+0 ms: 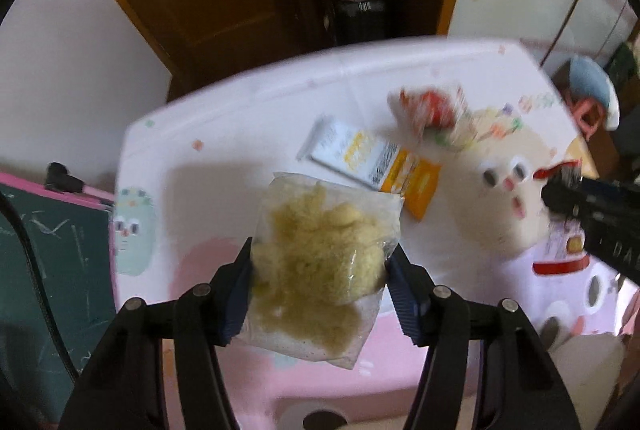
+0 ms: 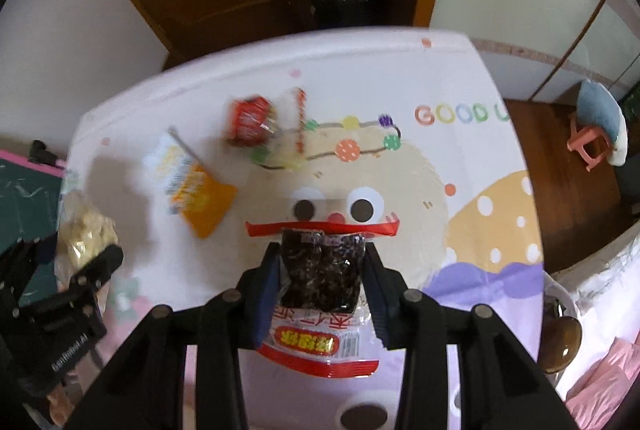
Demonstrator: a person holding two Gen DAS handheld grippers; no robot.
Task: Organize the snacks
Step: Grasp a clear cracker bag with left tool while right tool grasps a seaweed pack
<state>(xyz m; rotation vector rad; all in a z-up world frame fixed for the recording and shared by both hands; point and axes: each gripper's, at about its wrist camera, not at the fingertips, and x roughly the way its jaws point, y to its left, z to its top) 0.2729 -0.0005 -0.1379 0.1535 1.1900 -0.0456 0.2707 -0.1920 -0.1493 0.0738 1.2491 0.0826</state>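
Left wrist view: left gripper (image 1: 320, 270), jaws clamped on a clear plastic bag of pale yellow crumbly snack (image 1: 324, 266), held above the cartoon-printed white tablecloth (image 1: 240, 117). Beyond the bag lies a white-and-orange flat packet (image 1: 376, 165); farther right of it, a blurred red-and-clear wrapped snack (image 1: 434, 111).

Right wrist view: right gripper (image 2: 322, 278), jaws closed on a red-trimmed clear pouch of dark dried fruit (image 2: 320, 278), held over the tablecloth's cartoon face. The white-and-orange packet lies left of the pouch.

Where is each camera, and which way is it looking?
Left wrist: sits behind the left gripper, looking down at the table; its fingers pinch a clear bag.
Right wrist: sits behind the right gripper, looking down; its fingers pinch a dark packet.
Both show the orange packet and each other's gripper.
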